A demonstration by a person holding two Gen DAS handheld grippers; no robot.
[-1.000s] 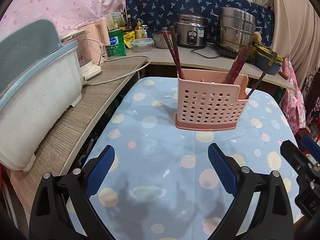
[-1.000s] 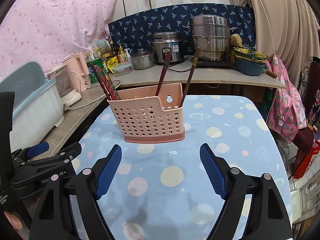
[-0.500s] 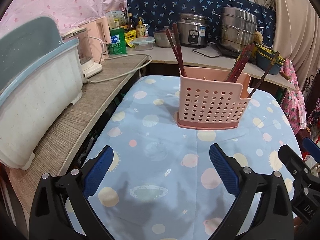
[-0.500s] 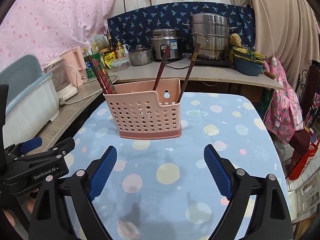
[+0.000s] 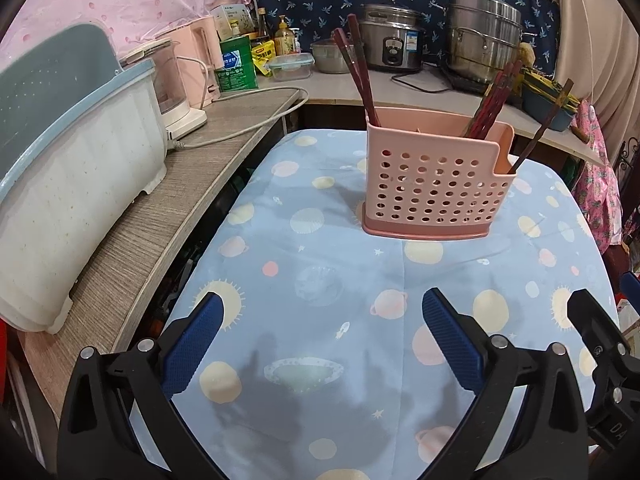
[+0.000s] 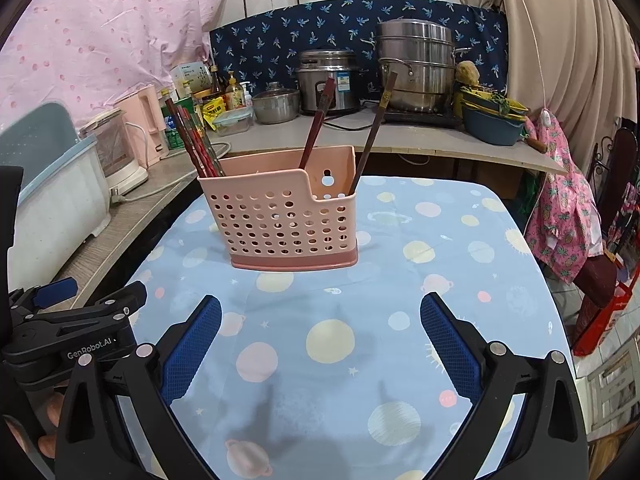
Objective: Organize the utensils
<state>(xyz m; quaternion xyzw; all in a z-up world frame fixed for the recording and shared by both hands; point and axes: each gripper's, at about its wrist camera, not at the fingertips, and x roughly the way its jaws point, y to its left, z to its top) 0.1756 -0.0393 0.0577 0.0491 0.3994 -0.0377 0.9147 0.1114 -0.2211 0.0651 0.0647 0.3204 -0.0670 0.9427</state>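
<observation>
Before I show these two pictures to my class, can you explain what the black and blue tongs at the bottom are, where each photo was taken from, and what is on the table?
They are hand-held grippers, one in each of a person's hands, each with a camera looking along its fingers. One picture looks out from the left gripper, the other from the right gripper. Both stand open and hold nothing; the right one's jaws have just been opening. On the table, covered in a blue planet-print cloth, stands a pink holder with chopsticks upright inside. Pots and kitchen appliances sit on the counter behind.
</observation>
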